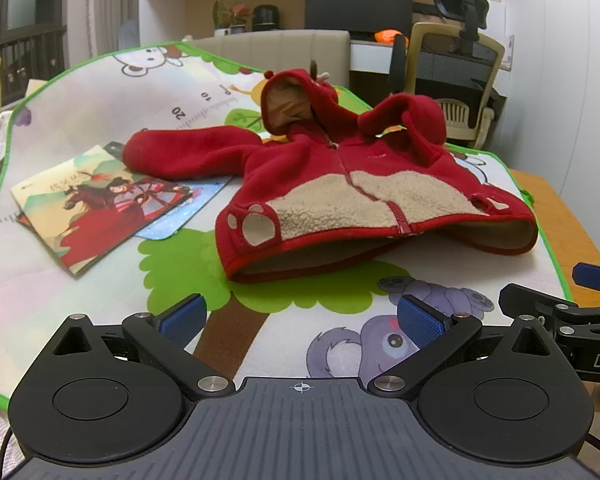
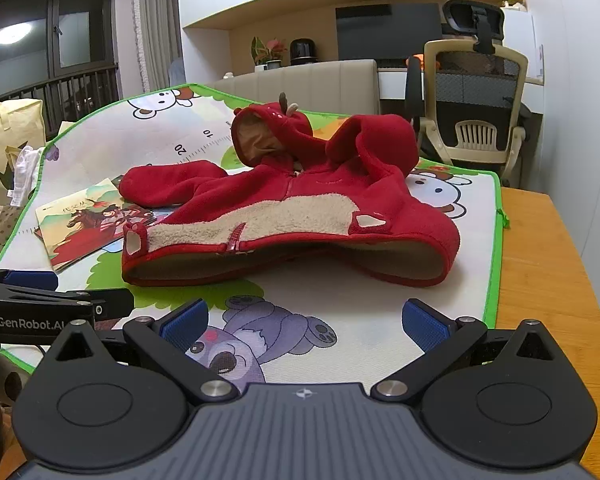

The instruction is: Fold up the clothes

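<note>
Fingers of the left gripper (image 1: 300, 316) and right gripper (image 2: 304, 320) stand wide and empty, short of the red fleece hooded jacket (image 1: 364, 184) lying on the play mat (image 1: 100, 92). One sleeve (image 1: 180, 152) overlaps a picture book (image 1: 96, 208); a careless grab there could drag it along.

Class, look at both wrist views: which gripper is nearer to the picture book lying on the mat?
Left. The left gripper hovers open in front of the jacket, with the picture book ahead on its left. The right gripper, also open, sits farther toward the mat's right edge.
</note>
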A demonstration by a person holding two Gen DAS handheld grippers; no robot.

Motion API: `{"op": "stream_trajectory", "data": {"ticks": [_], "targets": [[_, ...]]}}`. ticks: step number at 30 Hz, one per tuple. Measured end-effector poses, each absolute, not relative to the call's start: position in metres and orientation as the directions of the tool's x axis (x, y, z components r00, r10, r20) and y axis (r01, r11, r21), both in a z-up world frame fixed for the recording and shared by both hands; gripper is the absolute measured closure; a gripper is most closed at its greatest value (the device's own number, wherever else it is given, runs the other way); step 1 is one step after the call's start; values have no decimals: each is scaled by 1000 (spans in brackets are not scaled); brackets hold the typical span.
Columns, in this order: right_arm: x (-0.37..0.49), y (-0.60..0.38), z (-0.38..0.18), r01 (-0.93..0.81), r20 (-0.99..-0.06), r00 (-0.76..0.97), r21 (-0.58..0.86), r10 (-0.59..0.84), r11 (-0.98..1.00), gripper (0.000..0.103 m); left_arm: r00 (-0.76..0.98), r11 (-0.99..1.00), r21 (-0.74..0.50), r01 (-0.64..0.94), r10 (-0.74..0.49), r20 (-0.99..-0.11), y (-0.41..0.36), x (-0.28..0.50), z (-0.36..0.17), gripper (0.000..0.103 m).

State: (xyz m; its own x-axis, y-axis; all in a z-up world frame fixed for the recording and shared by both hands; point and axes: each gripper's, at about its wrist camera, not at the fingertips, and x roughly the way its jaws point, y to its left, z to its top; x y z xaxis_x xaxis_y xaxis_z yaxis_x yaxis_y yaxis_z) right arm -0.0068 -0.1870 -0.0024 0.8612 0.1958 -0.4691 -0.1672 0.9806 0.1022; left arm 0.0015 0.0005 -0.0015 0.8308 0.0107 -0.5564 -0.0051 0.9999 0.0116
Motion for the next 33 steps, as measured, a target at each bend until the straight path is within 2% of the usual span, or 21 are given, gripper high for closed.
{"op": "stream_trajectory", "data": {"ticks": [33], "targets": [[-5, -186, 0, -172, -472, 860, 91, 195, 981, 0, 824, 1000, 8, -6, 10, -566, 2, 4, -2, 0]]}}
